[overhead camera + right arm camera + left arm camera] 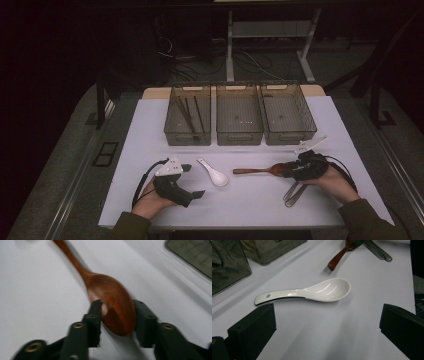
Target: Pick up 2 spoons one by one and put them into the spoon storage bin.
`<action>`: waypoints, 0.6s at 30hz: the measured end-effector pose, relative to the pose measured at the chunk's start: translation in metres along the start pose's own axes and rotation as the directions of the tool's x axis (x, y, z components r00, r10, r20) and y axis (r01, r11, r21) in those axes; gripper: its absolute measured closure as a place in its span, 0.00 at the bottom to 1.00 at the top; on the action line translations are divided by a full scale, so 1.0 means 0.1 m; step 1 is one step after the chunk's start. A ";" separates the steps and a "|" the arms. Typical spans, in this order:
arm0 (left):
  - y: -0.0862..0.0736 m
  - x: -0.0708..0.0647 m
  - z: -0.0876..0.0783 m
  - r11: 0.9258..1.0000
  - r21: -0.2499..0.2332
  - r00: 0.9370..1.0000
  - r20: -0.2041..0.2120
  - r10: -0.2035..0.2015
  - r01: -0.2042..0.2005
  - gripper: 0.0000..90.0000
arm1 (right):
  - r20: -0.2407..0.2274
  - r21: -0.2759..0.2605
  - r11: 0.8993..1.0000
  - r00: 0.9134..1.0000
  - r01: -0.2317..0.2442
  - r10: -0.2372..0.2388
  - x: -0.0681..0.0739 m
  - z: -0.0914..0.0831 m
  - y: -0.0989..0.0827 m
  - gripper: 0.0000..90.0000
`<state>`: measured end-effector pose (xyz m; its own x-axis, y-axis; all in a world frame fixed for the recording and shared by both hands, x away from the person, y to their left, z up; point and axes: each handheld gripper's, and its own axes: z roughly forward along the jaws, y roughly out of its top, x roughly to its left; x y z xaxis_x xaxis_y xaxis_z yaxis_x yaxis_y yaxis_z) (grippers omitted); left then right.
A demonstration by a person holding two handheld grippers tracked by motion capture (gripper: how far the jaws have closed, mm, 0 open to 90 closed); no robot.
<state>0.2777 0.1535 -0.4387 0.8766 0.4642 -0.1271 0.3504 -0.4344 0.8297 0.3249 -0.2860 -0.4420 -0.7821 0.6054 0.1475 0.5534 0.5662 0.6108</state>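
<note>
Right gripper view shows the right gripper (117, 315) with its two black jaws on either side of the bowl of a wooden spoon (112, 302), both pads touching its edges, so the jaws are partly closed and grip the bowl. The spoon lies on the white table (250, 200), its handle pointing away from the gripper. From the high view, the spoon sits right of centre, in front of three wire baskets (239, 114), with metal tongs (294, 194) just beside the right hand. The left gripper (192, 181) rests at the left with jaws wide apart and nothing between them; a white ceramic spoon (312, 293) lies on the table just ahead of it.
</note>
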 end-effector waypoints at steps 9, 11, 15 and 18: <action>0.00 0.00 0.00 1.000 0.002 1.000 0.000 0.001 -0.001 0.00 | -0.038 0.014 1.000 0.999 0.028 -0.027 0.01 0.01 -0.01 0.82; 0.00 0.00 0.00 1.000 0.002 1.000 0.000 0.001 -0.001 0.00 | -0.048 0.017 0.999 0.998 0.033 -0.032 0.01 0.01 -0.01 0.87; 0.00 0.00 0.00 1.000 0.003 1.000 0.000 0.002 -0.002 0.00 | -0.044 0.018 0.999 0.998 0.036 -0.035 0.02 0.01 -0.01 0.88; 0.00 0.00 0.00 1.000 0.003 1.000 0.001 0.001 -0.001 0.00 | -0.043 0.017 0.999 0.998 0.035 -0.034 0.02 0.01 -0.01 0.88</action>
<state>0.2776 0.1531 -0.4389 0.8773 0.4629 -0.1270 0.3505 -0.4371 0.8283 0.3236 -0.2846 -0.4432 -0.8122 0.5612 0.1595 0.5305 0.5968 0.6020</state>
